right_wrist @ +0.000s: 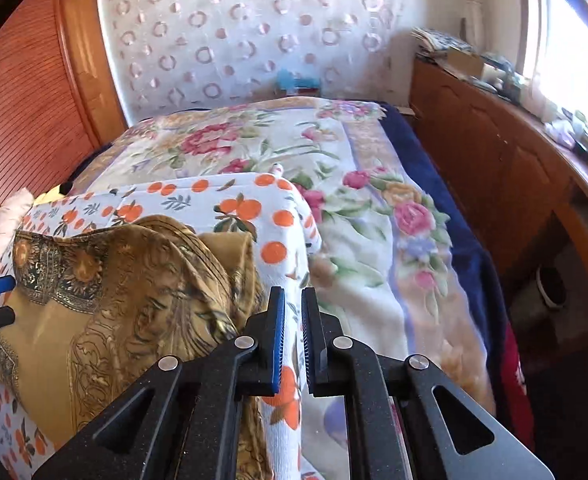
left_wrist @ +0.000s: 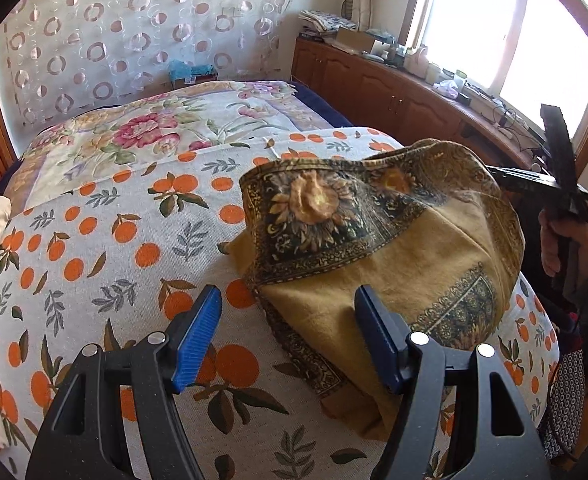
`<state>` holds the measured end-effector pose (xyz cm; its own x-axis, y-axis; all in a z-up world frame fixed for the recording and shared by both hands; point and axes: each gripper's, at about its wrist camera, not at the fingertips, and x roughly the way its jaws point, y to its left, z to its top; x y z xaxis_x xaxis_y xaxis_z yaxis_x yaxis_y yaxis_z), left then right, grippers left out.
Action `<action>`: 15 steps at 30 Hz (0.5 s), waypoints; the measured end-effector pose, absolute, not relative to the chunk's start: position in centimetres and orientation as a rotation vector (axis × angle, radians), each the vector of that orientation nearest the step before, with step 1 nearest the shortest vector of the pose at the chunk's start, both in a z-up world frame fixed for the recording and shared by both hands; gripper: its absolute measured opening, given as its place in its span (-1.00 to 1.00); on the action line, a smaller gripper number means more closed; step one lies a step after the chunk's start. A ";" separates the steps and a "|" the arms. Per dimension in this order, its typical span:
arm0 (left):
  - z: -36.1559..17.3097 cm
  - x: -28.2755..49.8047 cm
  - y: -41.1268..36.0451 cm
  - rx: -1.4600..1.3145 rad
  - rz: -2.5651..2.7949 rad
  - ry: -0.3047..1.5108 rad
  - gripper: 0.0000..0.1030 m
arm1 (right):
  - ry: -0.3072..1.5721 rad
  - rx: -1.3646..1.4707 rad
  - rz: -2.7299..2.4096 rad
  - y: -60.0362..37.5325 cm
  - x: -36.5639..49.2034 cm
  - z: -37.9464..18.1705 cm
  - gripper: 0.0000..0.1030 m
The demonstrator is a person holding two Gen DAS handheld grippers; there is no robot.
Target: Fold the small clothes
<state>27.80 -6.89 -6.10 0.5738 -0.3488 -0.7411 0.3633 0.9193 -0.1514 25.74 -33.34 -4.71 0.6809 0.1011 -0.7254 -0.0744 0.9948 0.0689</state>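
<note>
Mustard-yellow cloth point(left_wrist: 374, 264) is lying rumpled on the bed just ahead of my left claw point(left_wrist: 287, 338), whose blue pads are standing apart over its near edge with nothing pinched between them. My right claw point(right_wrist: 292, 340) is sitting beside the cloth's right side, its pads drawn nearly together with only a thin gap; nothing is showing in that gap except the orange-print sheet point(right_wrist: 277, 216) beneath. In the left wrist view that same claw is appearing at the cloth's far right corner, gripped by my hand point(left_wrist: 558, 244). I am counting one cloth and two claws. The cloth is bunching into a raised mound, one dark patterned border with sunflower motifs folding over the plain yellow middle. It is resting on the orange-print sheet, which is spreading over a floral blanket point(right_wrist: 358, 208).
</note>
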 end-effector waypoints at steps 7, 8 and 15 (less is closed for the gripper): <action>-6.6 29.0 -6.2 -0.041 -0.422 0.892 0.36 | 0.712 0.091 0.112 -34.7 20.4 -2.1 0.40; -6.9 29.1 -6.2 -0.053 -0.432 0.904 0.35 | 0.724 0.105 0.147 -34.2 19.8 -2.6 0.42; -8.5 28.5 -6.8 -0.130 -0.467 0.962 0.19 | 0.833 0.115 0.211 -32.8 20.0 -6.4 0.42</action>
<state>28.53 -6.78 -8.53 0.4814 -0.4384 -0.7590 0.3247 0.8935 -0.3101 19.98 -32.77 -6.36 0.6535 0.2309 -0.7209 -0.1406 0.9728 0.1841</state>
